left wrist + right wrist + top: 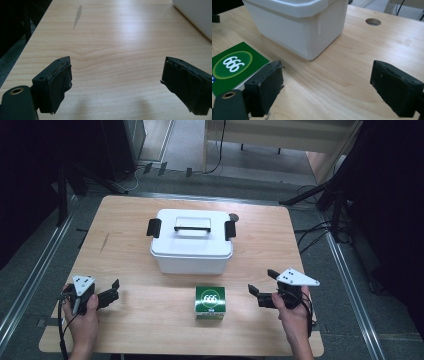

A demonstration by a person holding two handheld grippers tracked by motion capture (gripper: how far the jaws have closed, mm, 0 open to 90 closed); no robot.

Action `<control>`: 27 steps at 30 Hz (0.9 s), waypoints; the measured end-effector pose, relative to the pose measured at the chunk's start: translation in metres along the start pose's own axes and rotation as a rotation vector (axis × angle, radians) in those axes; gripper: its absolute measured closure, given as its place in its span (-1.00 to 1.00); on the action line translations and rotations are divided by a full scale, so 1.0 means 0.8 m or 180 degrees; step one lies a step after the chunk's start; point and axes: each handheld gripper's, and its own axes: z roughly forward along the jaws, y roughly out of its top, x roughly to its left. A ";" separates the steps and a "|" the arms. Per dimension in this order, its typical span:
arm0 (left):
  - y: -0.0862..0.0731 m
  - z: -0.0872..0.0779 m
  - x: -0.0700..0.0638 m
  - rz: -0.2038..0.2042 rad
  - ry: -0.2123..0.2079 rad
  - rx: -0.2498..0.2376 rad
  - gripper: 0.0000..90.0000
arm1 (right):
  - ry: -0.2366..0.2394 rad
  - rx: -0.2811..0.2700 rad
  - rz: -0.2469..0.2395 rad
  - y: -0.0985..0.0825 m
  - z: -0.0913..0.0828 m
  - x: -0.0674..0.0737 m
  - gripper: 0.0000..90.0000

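Observation:
A white plastic box with a closed lid, a black handle and black side clips stands in the middle of the wooden table. In front of it sits a small green carton marked 666. My left gripper hovers over the table's front left, open, nothing between its jaws. My right gripper is at the front right, open and empty, jaws pointing toward the carton. In the right gripper view the carton lies at left and the white box ahead. The left gripper view has bare table between the pads.
A round hole is in the tabletop behind the box. Dark stands and cables crowd the floor to the right, and a metal rail runs along the left. Bare wood lies left and right of the box.

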 end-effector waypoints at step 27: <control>-0.003 0.005 -0.002 0.0035 -0.0108 0.0026 -0.78 | 0.0464 0.0568 -0.1005 0.177 0.050 -0.036 -0.67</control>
